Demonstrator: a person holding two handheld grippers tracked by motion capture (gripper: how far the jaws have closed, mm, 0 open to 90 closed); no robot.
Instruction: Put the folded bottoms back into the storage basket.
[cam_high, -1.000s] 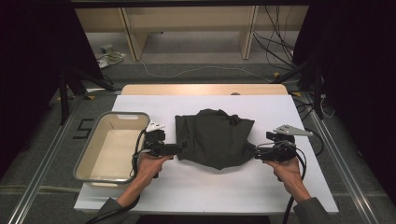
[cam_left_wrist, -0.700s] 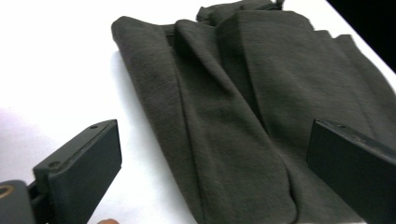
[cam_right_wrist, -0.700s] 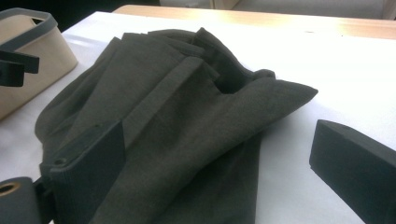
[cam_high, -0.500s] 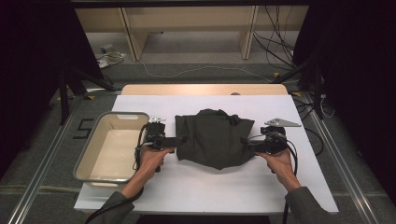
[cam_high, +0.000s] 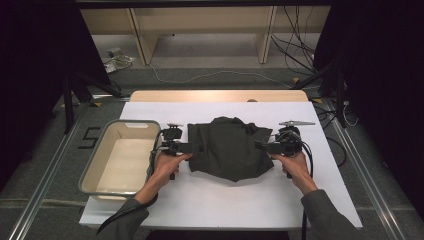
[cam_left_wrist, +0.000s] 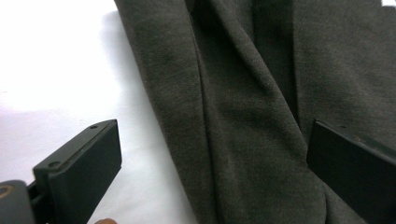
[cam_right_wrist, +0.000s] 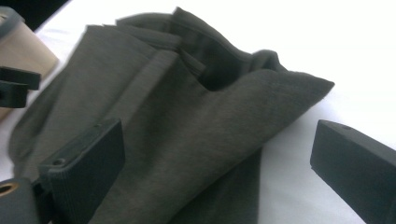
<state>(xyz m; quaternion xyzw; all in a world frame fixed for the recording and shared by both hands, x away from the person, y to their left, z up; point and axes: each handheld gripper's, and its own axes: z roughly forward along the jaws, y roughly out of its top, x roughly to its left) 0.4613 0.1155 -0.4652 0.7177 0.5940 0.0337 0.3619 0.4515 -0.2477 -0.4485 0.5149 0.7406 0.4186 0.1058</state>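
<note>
Dark grey-green cloth (cam_high: 227, 149) lies crumpled in the middle of the white table (cam_high: 220, 200), folded over itself in soft ridges, with one pointed corner sticking out toward the right in the right gripper view. No brand, tag or print can be read on it in any view.

At its left edge sits the left gripper (cam_high: 187, 147), jaws spread wide; in the left gripper view they straddle the cloth's folded edge, one jaw over bare white tabletop and the other over fabric, gripping nothing. At the cloth's right edge the right gripper (cam_high: 261, 146) is likewise wide open, and its own view shows the cloth's corner lying between the jaws without being pinched. A hand holds each gripper from below, sleeves coming in from the bottom of the high view.

Just left of the left gripper stands a beige tub (cam_high: 102, 167) with a grey rim, on the table's left part. The only writing is a dark "5" (cam_high: 86, 138) marked on the grey floor beside the table.

Beyond the white sheet a strip of bare wood (cam_high: 220, 95) shows. Behind it are pale wooden shelf legs (cam_high: 266, 30), loose cables (cam_high: 210, 75) on the floor and black curtains (cam_high: 385, 75) to both sides.
</note>
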